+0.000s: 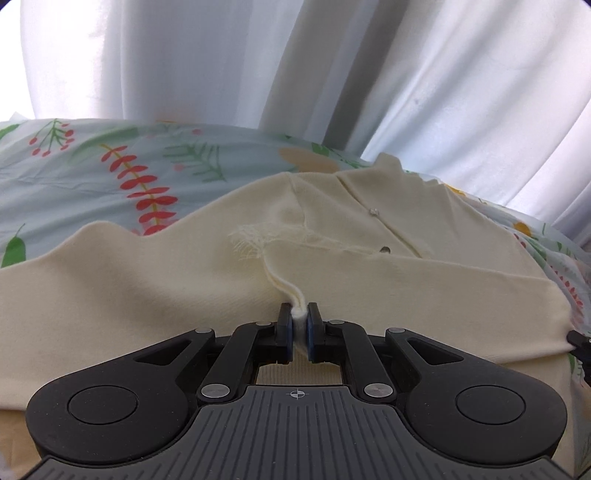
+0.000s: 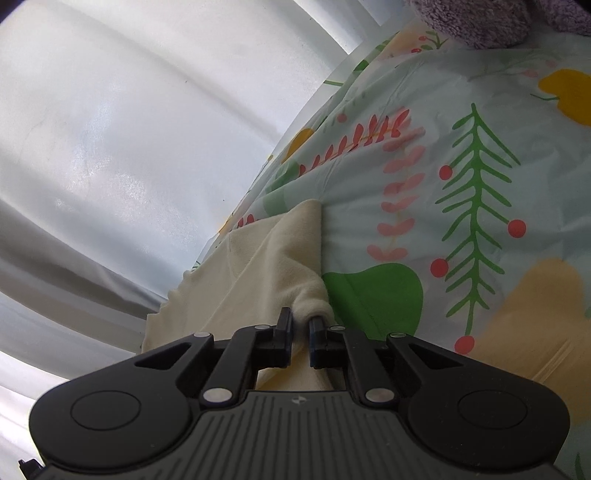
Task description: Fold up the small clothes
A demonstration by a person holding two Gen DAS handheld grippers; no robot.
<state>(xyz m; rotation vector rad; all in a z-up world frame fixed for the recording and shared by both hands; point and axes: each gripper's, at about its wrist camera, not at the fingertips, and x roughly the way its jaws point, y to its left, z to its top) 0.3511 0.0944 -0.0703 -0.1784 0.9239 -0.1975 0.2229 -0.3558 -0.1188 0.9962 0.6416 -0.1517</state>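
Your left gripper (image 1: 299, 325) was clamped on a pinched ridge of the cream cardigan (image 1: 147, 288), near its frayed patch (image 1: 251, 240). Your right gripper (image 2: 301, 332) was closed on a bunched edge of the same cardigan (image 2: 258, 280), which lay spread on the floral bedsheet (image 1: 92, 177) before the white curtain (image 1: 184, 55). To fold well, you needed to lift both pinches evenly, keep the cloth taut between them, and lay the edge square over the buttoned front (image 1: 384, 229). No containers were visible; a purple fleecy item (image 2: 491, 22) lay at the far corner.
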